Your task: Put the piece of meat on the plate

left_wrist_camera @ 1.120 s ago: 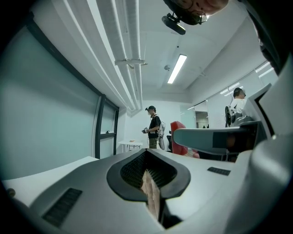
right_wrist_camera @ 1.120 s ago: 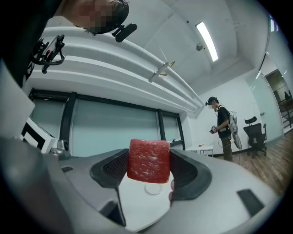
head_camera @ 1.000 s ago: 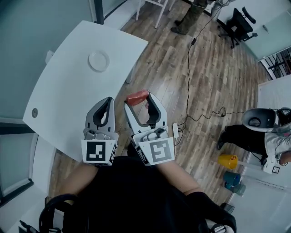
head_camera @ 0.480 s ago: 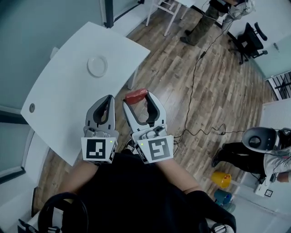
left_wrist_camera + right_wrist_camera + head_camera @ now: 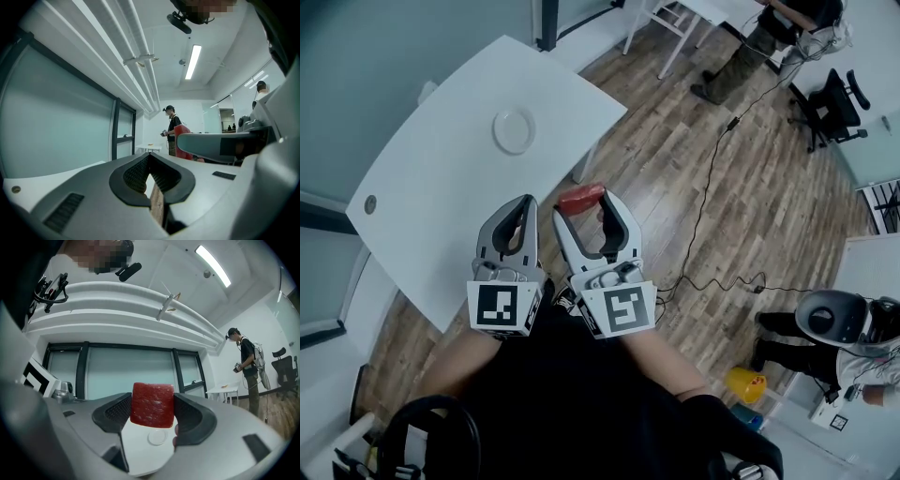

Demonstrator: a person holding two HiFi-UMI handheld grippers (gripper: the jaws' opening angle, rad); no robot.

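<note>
My right gripper (image 5: pixel 582 202) is shut on a red piece of meat (image 5: pixel 581 198), held in the air over the wooden floor just off the table's near corner. In the right gripper view the meat (image 5: pixel 152 405) sits clamped between the two dark pads, and the small white plate (image 5: pixel 157 438) shows below it on the table. The plate (image 5: pixel 514 130) lies on the white table (image 5: pixel 441 206), ahead and to the left of both grippers. My left gripper (image 5: pixel 517 214) is shut with nothing in it, over the table's near edge; its pads (image 5: pixel 140 174) meet.
The table's right edge and corner run close beside the grippers. A small round disc (image 5: pixel 368 205) sits at the table's left edge. A black cable (image 5: pixel 712 187) trails across the floor. A person (image 5: pixel 750 47) stands far off, an office chair (image 5: pixel 834 103) beyond, another person (image 5: pixel 825 328) at right.
The view has shifted: the table and plate now sit a little more to the right and closer. Both grippers hold the same pose, the meat still clamped.
</note>
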